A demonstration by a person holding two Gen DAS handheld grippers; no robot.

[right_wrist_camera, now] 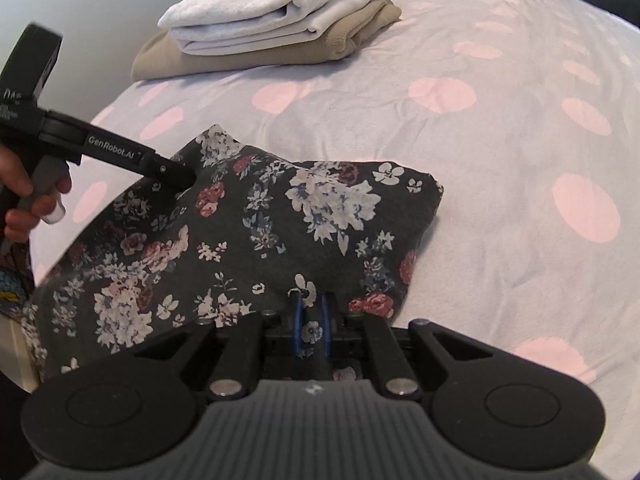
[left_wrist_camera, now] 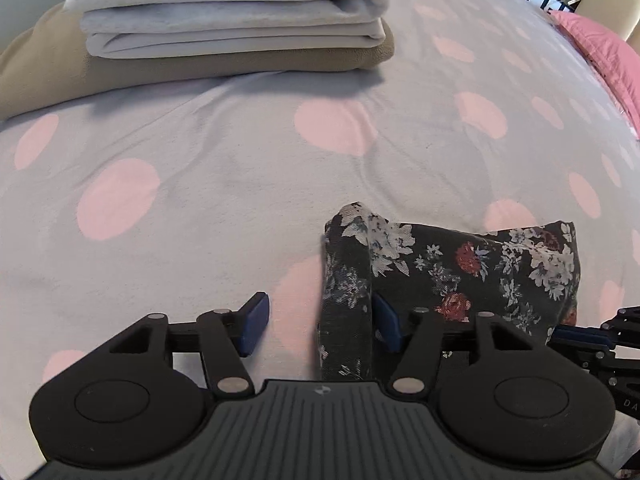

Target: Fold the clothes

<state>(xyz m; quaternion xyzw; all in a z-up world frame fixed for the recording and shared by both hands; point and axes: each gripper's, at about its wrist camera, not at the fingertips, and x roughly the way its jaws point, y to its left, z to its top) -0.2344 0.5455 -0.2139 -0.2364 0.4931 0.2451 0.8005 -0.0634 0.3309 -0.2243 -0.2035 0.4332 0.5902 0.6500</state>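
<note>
The dark floral garment (right_wrist_camera: 256,240) lies bunched on the polka-dot bedsheet (left_wrist_camera: 200,152). The right gripper (right_wrist_camera: 311,316) is clamped on its near edge. The left gripper (left_wrist_camera: 320,320) stands apart, a fold of the cloth resting against its right finger only. Beyond both fingertips sits a folded white-and-tan stack (left_wrist_camera: 224,28).

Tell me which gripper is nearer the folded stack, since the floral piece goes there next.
Left. The left gripper sits at the floral garment's edge facing the folded stack; the right gripper grips the garment's opposite side.
</note>
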